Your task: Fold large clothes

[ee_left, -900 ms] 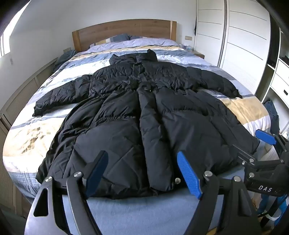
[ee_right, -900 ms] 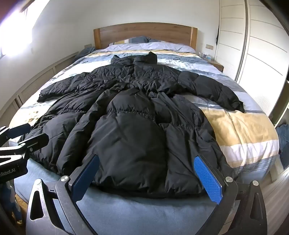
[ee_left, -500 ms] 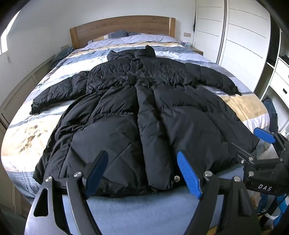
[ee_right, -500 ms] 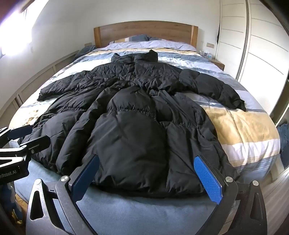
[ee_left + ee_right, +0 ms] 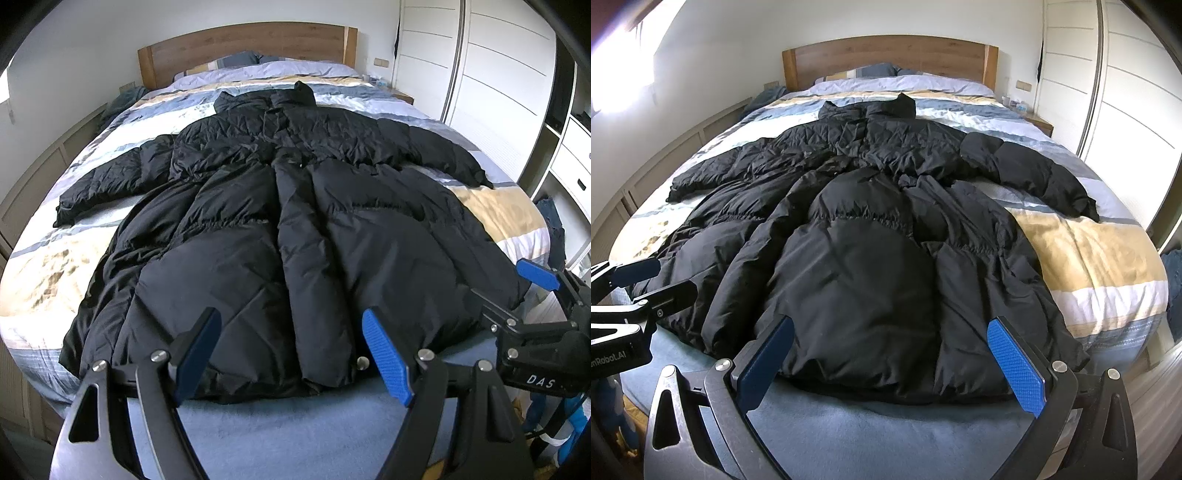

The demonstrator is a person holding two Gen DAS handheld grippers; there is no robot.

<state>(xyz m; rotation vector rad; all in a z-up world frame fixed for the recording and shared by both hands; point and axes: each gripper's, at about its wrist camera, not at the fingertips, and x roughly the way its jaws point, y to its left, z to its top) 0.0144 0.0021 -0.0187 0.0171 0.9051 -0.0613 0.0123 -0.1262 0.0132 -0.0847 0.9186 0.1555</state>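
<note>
Nearer now, black puffer coat (image 5: pixel 288 236) spread flat

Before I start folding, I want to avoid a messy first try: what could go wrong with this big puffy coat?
1. The black coat is thick and puffy, so a fold may spring back open.
2. Both sleeves lie spread wide; the right sleeve could drag and bunch if the body is folded first.
3. The left claw and right claw are open near the hem; a shallow pinch may slip off the slick fabric.
</note>
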